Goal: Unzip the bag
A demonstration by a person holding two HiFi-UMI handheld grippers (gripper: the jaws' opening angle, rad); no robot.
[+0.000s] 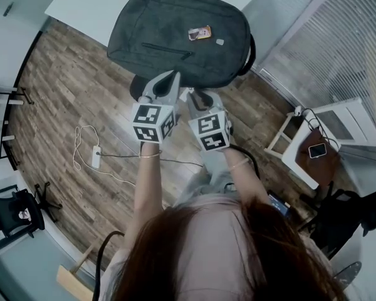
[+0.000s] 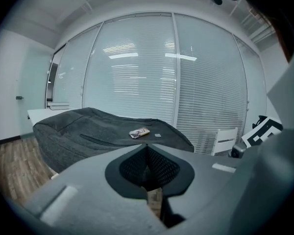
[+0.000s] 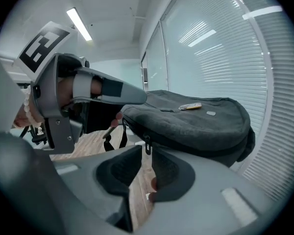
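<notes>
Head view: rounded grey fabric bag point(image 1: 175, 33) (on white table point(image 1: 81, 5)); left gripper point(image 2: 147, 168) jaws together, right gripper point(image 3: 146, 166) apart.

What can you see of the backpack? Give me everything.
The backpack is dark grey and looks like fabric. It lies front-up on the white table. Its front pocket zip and main zip look closed, and the main zip's pull hangs at the near edge. A small colourful card sits on top, beside a small pale patch. Black straps show at one side. Nothing grips it.
</notes>
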